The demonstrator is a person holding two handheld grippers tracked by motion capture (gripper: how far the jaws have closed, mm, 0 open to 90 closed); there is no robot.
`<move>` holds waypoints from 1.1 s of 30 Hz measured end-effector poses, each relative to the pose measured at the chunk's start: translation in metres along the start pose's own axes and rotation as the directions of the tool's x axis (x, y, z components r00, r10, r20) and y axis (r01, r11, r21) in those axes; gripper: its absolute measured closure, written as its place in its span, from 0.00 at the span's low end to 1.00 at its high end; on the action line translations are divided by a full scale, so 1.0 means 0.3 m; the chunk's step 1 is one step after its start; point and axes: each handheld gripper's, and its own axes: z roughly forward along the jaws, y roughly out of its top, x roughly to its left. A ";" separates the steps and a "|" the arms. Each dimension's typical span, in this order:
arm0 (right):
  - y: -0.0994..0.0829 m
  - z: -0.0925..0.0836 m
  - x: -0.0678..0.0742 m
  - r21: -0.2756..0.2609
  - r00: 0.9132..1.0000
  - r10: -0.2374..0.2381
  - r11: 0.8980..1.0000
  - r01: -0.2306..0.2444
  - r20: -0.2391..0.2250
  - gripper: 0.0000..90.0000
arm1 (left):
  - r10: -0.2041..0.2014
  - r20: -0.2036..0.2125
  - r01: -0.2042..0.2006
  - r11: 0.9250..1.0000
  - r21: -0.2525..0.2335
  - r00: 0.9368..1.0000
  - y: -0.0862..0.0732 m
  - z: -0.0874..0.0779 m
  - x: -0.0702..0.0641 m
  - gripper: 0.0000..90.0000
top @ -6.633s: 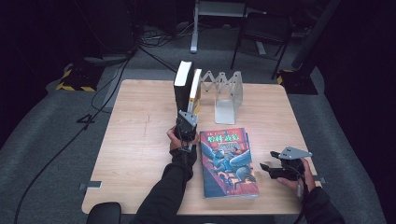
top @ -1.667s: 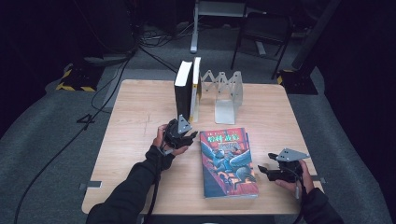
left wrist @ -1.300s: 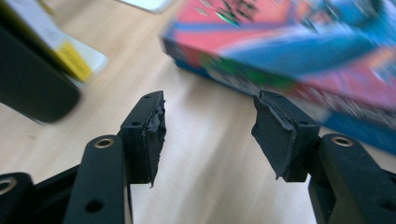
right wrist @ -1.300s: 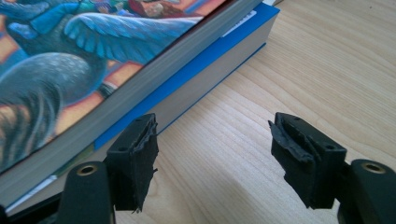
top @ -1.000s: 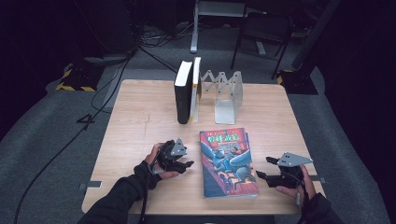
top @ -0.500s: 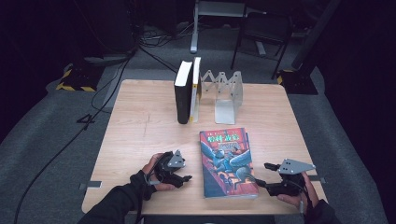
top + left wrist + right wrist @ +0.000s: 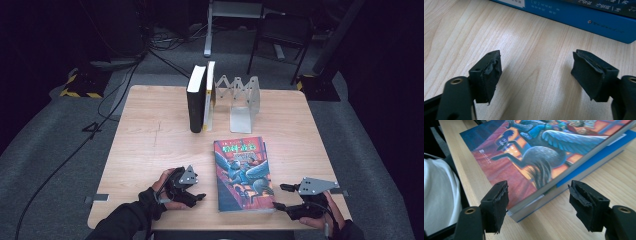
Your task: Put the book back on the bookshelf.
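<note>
A colourful illustrated book (image 7: 242, 172) lies flat on the wooden table (image 7: 150, 140), its blue spine toward my left gripper. That gripper (image 7: 199, 191) rests left of the book near the front edge. In the left gripper view my left gripper (image 7: 536, 62) has just been opening, with only bare wood between the pads and the blue spine (image 7: 599, 22) just beyond. My right gripper (image 7: 280, 196) sits at the book's near right corner. In the right gripper view my right gripper (image 7: 537, 188) is open, and the corner of the book (image 7: 536, 152) lies between the pads without touching them.
A black book (image 7: 196, 102) and a pale book (image 7: 210, 95) stand upright at the back of the table beside a folding metal book rack (image 7: 245, 100). The table's front edge runs close under both hands. Chairs and cables lie on the floor beyond.
My left hand has come back from the upright books to the front edge, left of the flat book, and its jaws have widened. My right gripper has edged in toward the book's corner.
</note>
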 end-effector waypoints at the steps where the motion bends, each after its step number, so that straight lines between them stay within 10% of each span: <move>1: 0.001 0.004 0.001 0.003 1.000 -0.001 1.000 0.001 -0.006 0.35 | 0.000 0.002 0.000 1.000 0.000 1.000 0.001 0.002 0.004 0.25; 10: 0.015 0.072 0.033 0.096 0.998 -0.043 0.994 0.048 -0.056 0.26 | -0.012 -0.012 0.012 1.000 -0.020 1.000 0.040 0.047 0.035 0.21; 33: 0.051 0.027 0.026 0.007 0.997 -0.019 1.000 0.020 -0.072 0.26 | -0.058 -0.041 0.057 0.998 -0.026 0.997 0.115 0.120 0.143 0.20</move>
